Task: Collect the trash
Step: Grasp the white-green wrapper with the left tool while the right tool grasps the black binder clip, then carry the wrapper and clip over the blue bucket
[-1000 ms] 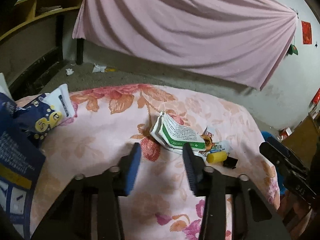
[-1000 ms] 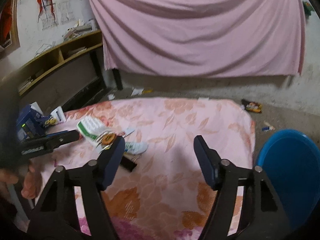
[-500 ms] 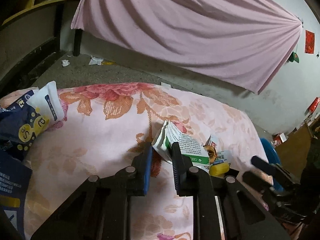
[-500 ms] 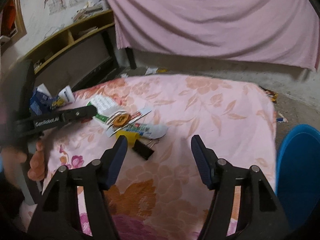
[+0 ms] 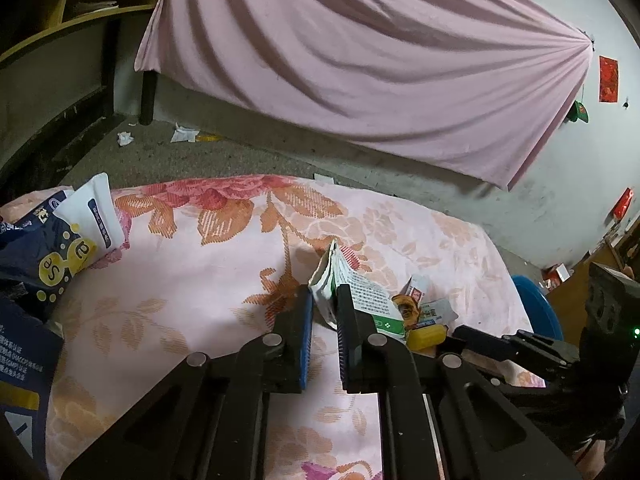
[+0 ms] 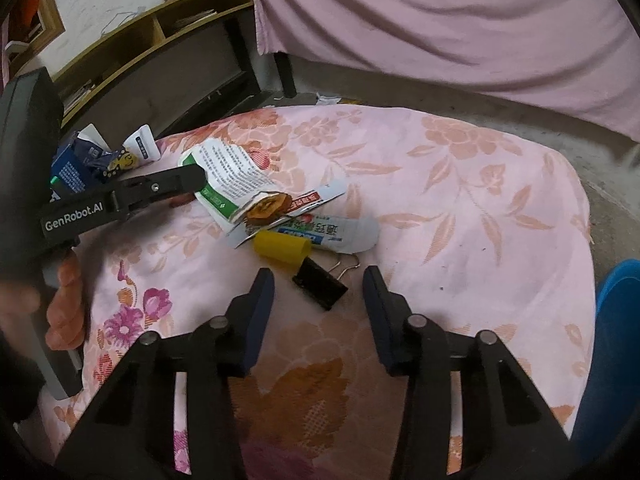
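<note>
Pinching the green-and-white paper box (image 5: 334, 280), the left gripper (image 5: 324, 320) sits beside the spread right gripper (image 6: 318, 292), black binder clip (image 6: 320, 283) between its tips

Left tool (image 5: 323, 314) nearly closed, pinching something thin; right tool (image 6: 319, 292) spread wide, low, empty.

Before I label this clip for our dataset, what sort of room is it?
Probably a lived-in home room, perhaps a bedroom: a floral quilt strewn with trash, a pink sheet hung on the wall, wooden shelves holding papers.
</note>
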`<state>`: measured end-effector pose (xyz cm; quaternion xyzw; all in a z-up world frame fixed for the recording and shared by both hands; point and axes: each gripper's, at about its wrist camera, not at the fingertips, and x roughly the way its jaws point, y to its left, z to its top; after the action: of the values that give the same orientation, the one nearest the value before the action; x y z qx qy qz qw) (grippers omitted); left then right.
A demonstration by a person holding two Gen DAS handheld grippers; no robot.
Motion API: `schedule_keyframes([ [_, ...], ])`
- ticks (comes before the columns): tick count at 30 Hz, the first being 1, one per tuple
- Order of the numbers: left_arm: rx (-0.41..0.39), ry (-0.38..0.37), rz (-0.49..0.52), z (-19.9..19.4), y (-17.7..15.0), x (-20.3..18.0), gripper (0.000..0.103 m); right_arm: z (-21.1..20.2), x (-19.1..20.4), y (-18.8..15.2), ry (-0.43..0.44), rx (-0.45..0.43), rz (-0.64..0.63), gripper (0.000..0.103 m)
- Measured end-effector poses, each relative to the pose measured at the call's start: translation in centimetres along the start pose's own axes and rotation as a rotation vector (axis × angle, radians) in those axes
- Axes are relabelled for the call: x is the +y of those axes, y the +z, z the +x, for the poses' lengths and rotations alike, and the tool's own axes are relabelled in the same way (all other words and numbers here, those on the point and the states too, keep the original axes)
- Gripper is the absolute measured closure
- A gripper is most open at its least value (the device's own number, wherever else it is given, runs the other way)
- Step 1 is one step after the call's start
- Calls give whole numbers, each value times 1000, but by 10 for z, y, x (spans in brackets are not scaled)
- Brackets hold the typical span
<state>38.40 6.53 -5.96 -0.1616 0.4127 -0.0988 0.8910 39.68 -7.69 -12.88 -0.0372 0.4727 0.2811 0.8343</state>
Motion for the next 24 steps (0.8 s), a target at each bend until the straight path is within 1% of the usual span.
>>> schedule_keyframes([
  [1,-5,-1,2,-1,0,-1,95,0,-2,0,6,0,10,46],
  [2,-14,-3,5,-3,-1,-1,96,0,-5,0,19,0,23,48],
  [5,-36,-4,17,-8,-2,-3,97,-2,-7,-1,35,-6,38,48],
  [10,-79,-4,36,-17,-3,-6,98,-11,-1,-4,-14,-32,1,49],
  [12,-106,1,46,-22,-5,-8,98,-19,3,-6,-45,-65,-14,49],
  [14,-137,5,62,-28,-6,-11,98,-28,7,-7,-84,-106,-26,49],
  [17,-195,7,99,-39,-9,-16,98,-45,11,-12,-125,-196,-47,49],
  [19,-263,13,143,-52,-14,-24,98,-57,14,-16,-142,-261,-54,49],
  [20,-288,14,162,-57,-17,-27,98,-65,14,-18,-144,-302,-54,49],
  [24,-435,36,254,-82,-31,-44,98,-100,9,-32,-150,-484,-33,49],
])
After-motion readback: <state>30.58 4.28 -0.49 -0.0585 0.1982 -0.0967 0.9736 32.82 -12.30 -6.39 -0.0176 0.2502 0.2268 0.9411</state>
